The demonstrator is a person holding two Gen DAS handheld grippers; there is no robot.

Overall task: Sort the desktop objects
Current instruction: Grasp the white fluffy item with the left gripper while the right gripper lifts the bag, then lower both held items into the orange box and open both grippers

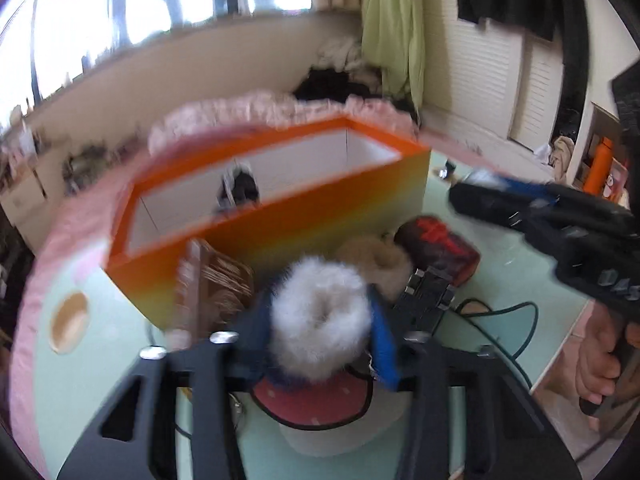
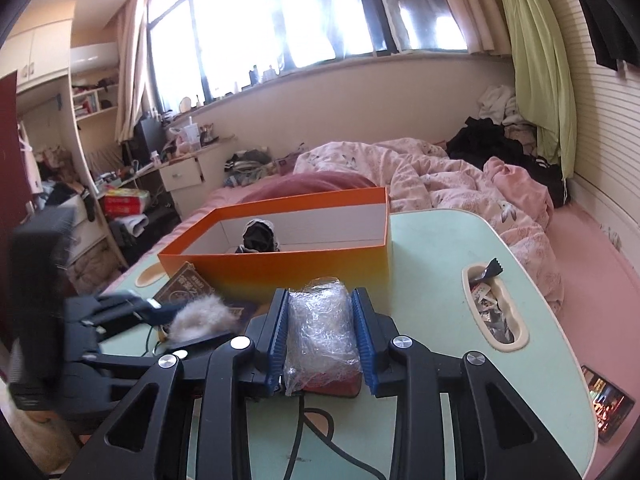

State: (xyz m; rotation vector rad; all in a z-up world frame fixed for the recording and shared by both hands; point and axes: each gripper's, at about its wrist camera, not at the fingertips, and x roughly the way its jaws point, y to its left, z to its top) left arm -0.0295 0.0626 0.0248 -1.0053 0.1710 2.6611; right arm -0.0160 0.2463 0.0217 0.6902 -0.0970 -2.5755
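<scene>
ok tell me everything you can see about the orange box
The orange box is a long, open-topped, cardboard-looking carton, orange fading to yellow low on its front wall, white inside. It sits upright on the mint green table. A dark bundle with white trim lies inside. A brown booklet leans against its front.

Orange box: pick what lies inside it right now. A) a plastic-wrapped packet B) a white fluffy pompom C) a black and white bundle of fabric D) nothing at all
C, a black and white fabric bundle sits on the white floor of the orange box, seen in both wrist views.
</scene>
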